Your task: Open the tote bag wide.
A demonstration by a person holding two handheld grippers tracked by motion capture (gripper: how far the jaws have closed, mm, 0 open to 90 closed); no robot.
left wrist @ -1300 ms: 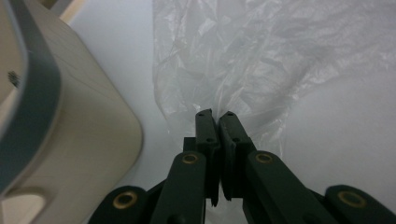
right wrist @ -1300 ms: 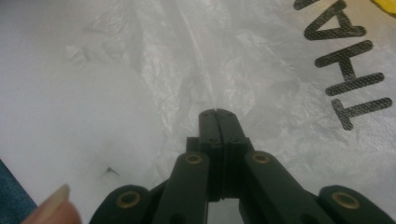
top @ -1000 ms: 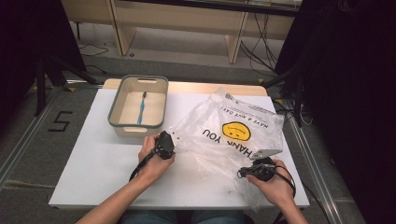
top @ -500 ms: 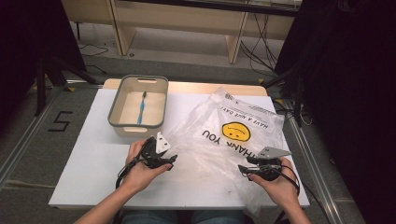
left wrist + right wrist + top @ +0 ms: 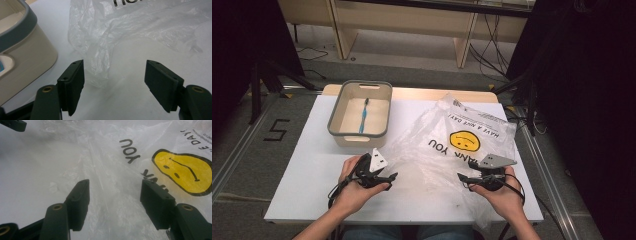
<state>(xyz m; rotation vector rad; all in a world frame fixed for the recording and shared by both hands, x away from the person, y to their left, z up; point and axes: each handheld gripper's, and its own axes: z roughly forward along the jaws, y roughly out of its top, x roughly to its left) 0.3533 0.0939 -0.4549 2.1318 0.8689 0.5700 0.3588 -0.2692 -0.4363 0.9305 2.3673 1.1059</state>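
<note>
A clear plastic bag [image 5: 452, 145] printed with a yellow smiley and "THANK YOU" lies crumpled across the right half of the white table [image 5: 307, 195]. My left gripper [image 5: 388, 177] rests at the bag's left edge, pointing right. Its jaws have just been opening and stand wide [image 5: 115, 66], with a loose fold of the bag [image 5: 100, 37] just ahead of the left jaw and nothing pinched. My right gripper [image 5: 462, 178] lies on the bag's near right part, pointing left. Its jaws have also just been opening [image 5: 115, 183] and hover over the film [image 5: 105, 157] without pressing it.
A beige bin with a grey rim [image 5: 334, 131] stands at the table's back left and holds a blue toothbrush [image 5: 363, 116]. Its wall [image 5: 22, 57] is close on the left in the left gripper view. Dark curtains and floor cables surround the table.
Both grippers opened and let go of the bag. The left hand drew back to the left and toward the person, away from the bag's edge. The right hand stayed put.
</note>
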